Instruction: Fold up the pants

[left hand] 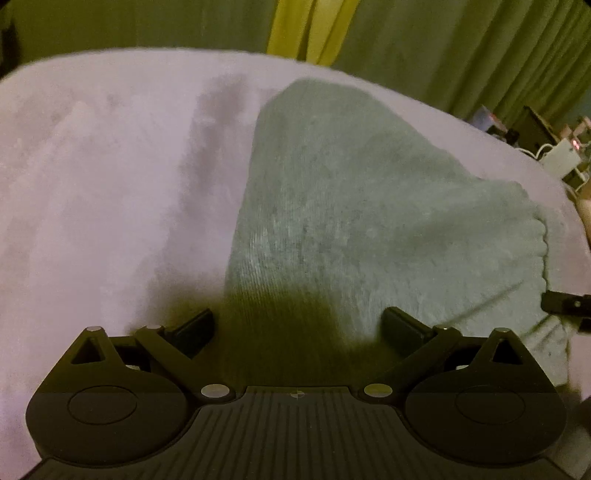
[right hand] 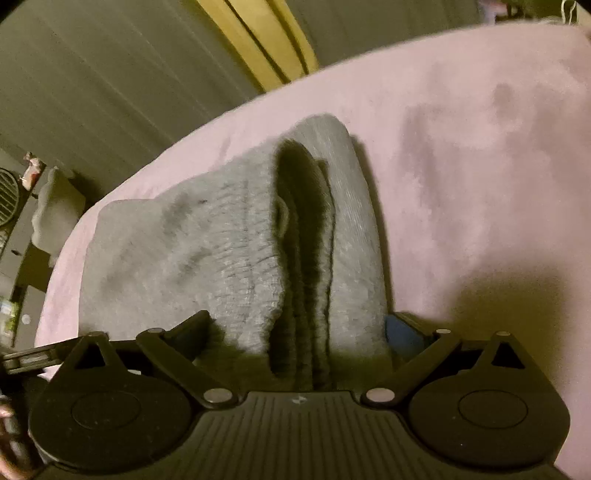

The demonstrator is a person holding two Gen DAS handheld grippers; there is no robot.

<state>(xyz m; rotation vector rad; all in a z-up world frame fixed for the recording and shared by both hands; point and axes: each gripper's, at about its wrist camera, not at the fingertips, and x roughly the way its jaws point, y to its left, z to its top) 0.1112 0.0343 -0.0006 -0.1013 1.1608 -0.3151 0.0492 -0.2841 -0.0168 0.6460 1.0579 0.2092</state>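
The grey knit pants (left hand: pixel 362 206) lie folded on a pink fuzzy cover (left hand: pixel 110 184). My left gripper (left hand: pixel 297 326) is open, its fingers spread just above the near edge of the pants, holding nothing. In the right wrist view the pants (right hand: pixel 207 258) show stacked layers with a dark fold gap (right hand: pixel 306 258) running down the middle. My right gripper (right hand: pixel 295 328) is open, its fingers either side of the near end of the folded stack. The right gripper's tip (left hand: pixel 565 304) shows at the right edge of the left wrist view.
Green curtains (left hand: pixel 461 48) with a yellow strip (left hand: pixel 306 26) hang behind the bed. Cluttered items and a white box (left hand: pixel 557 158) stand beyond the right edge. In the right wrist view a fan (right hand: pixel 7 199) and a shelf stand at the left.
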